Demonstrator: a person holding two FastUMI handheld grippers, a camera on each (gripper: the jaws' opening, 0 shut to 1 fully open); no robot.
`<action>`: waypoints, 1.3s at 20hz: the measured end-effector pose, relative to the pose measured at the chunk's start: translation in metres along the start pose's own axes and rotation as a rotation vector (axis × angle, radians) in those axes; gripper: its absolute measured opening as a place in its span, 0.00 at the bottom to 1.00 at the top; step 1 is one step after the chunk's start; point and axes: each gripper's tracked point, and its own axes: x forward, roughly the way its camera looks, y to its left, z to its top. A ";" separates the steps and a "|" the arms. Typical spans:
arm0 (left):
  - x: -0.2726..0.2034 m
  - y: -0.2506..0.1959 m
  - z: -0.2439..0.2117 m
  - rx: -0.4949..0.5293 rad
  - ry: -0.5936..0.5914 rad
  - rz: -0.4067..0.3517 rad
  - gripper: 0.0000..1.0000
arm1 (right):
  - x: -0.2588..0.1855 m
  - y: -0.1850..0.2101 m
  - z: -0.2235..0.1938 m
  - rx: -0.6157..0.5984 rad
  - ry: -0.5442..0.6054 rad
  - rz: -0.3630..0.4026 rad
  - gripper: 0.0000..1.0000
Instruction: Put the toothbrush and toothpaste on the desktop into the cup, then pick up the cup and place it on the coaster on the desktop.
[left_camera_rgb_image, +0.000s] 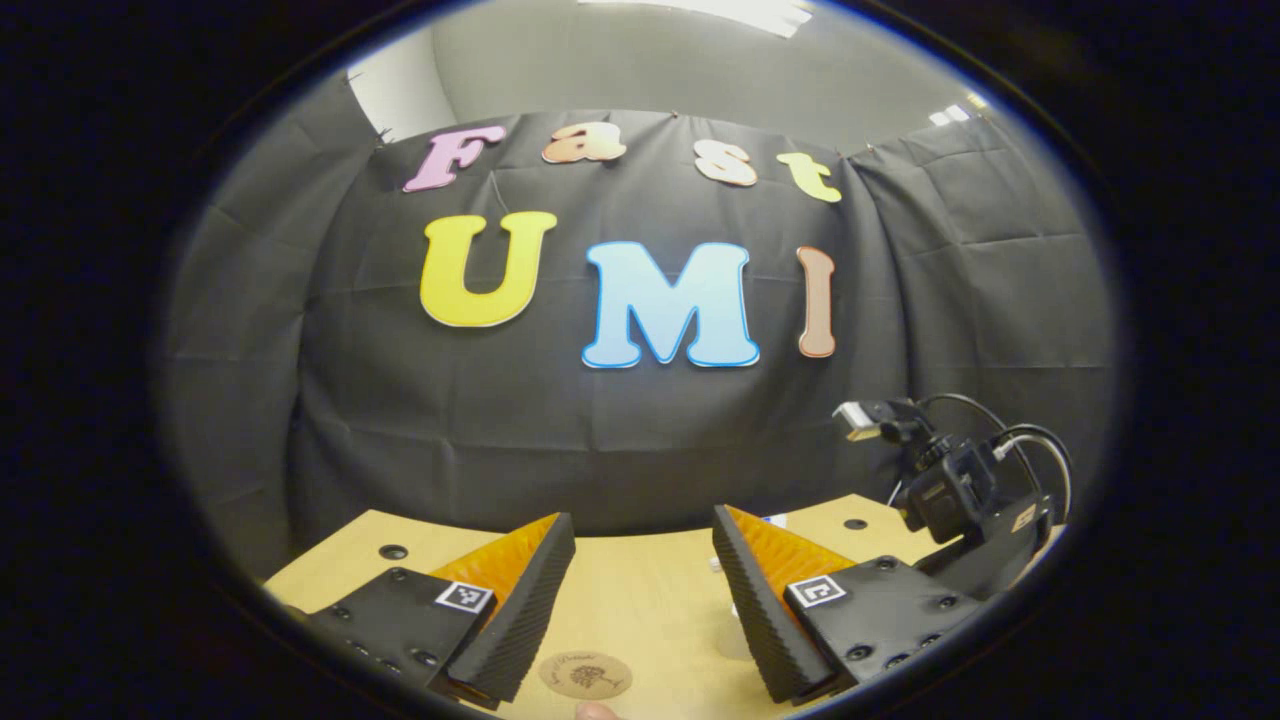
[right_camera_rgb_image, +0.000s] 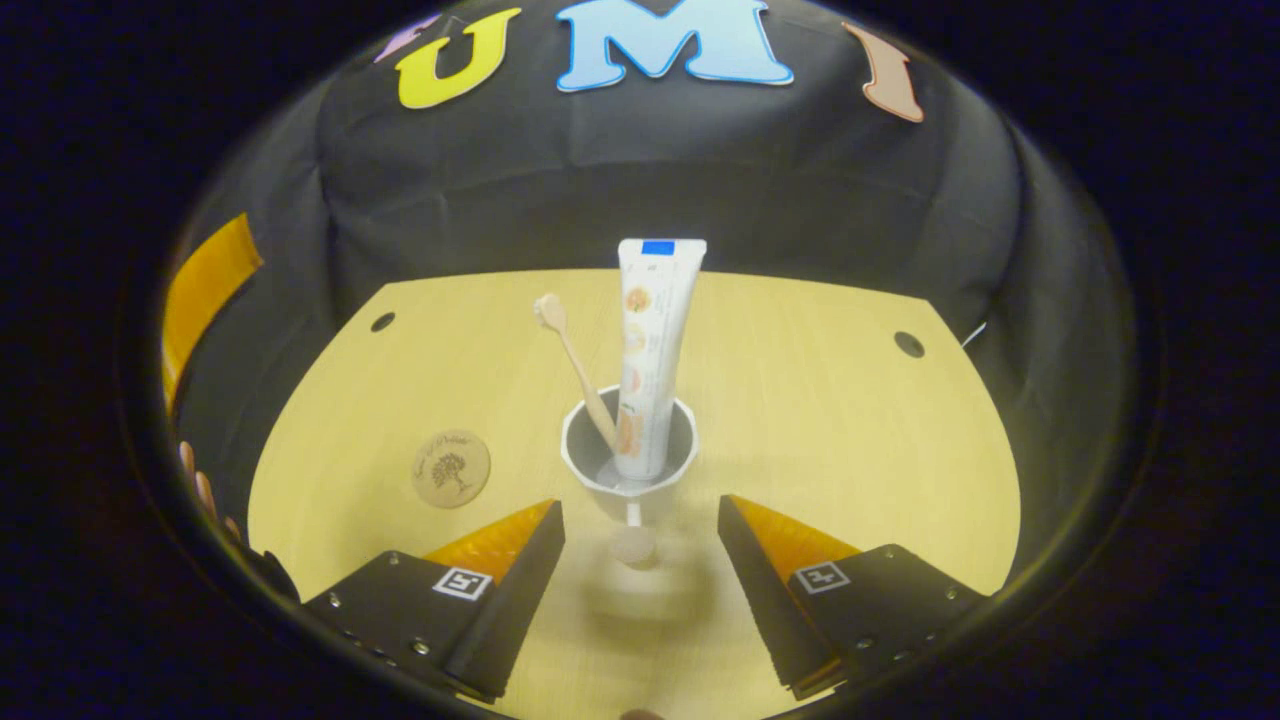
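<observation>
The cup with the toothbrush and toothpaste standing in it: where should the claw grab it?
Probably the cup by its outer wall, low down, coming level from the near side where the open right claw already faces it. The toothpaste and toothbrush stick out above the rim, so a grab from above looks blocked.

No print on the toothpaste (right_camera_rgb_image: 652, 350) or coaster (right_camera_rgb_image: 452, 468) is legible.

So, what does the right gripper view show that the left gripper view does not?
Right gripper view: the white cup holding an upright white toothpaste tube and a leaning wooden toothbrush, in front of the open right gripper. Left gripper view: the open left gripper and another black gripper with cables farther off. Both: the round wooden coaster on the pale wooden desktop.
</observation>
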 end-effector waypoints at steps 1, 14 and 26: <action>-0.005 0.003 0.000 -0.006 0.005 0.008 0.91 | 0.006 0.000 -0.005 -0.003 0.032 -0.004 0.94; -0.032 0.030 -0.002 -0.055 0.059 0.080 0.91 | 0.052 -0.001 -0.029 -0.056 0.324 -0.028 0.92; -0.048 0.042 -0.011 -0.111 0.076 0.128 0.92 | 0.058 0.003 -0.032 -0.009 0.376 -0.018 0.28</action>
